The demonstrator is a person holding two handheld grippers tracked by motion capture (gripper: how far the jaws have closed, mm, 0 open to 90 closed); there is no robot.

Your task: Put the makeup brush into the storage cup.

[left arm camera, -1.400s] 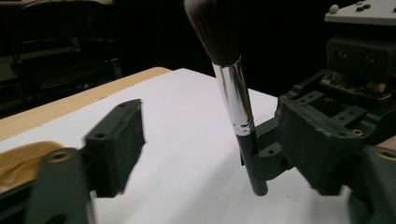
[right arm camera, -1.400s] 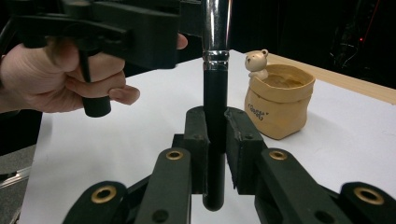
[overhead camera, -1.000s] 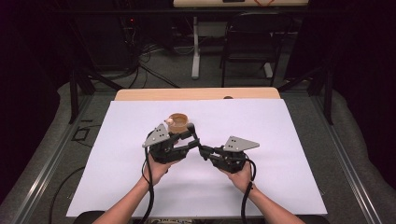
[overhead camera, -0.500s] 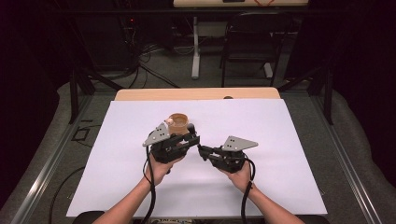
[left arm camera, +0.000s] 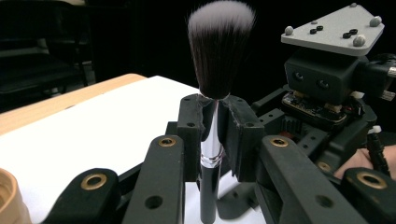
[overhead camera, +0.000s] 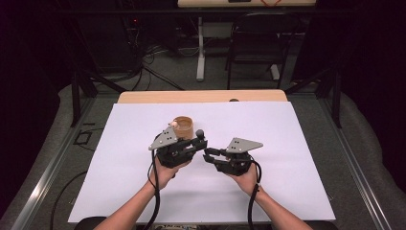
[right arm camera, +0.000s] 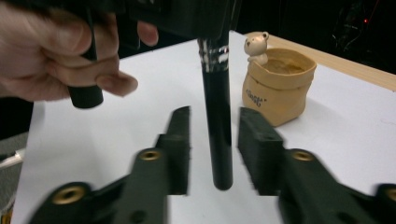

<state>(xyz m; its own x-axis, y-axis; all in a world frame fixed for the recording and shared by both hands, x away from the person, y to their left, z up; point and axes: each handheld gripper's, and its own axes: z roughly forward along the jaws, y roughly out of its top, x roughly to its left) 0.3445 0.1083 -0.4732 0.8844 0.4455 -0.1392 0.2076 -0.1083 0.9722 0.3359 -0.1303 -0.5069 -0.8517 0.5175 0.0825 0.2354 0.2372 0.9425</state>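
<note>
A makeup brush (left arm camera: 219, 46) with dark, white-tipped bristles stands upright between my two grippers above the white sheet. My left gripper (left arm camera: 210, 105) has just been closing and is shut on the brush's silver ferrule (left arm camera: 211, 140). My right gripper (right arm camera: 214, 116) has just been opening; its pads (right arm camera: 180, 140) stand a little off the black handle (right arm camera: 220, 154) on both sides. In the high view the left gripper (overhead camera: 197, 143) and right gripper (overhead camera: 209, 154) meet tip to tip at mid-table, with the brush head (overhead camera: 199, 133) above them.
A tan pot (overhead camera: 183, 127) with a small bear figure (right arm camera: 257, 46) on its rim stands just behind the left gripper. The white sheet (overhead camera: 287, 143) covers the wooden table (overhead camera: 143, 97). A chair (overhead camera: 258, 43) and cables lie beyond the far edge.
The left jaws have drawn in onto the brush. The right jaws have spread off the handle. Neither hand has shifted.
</note>
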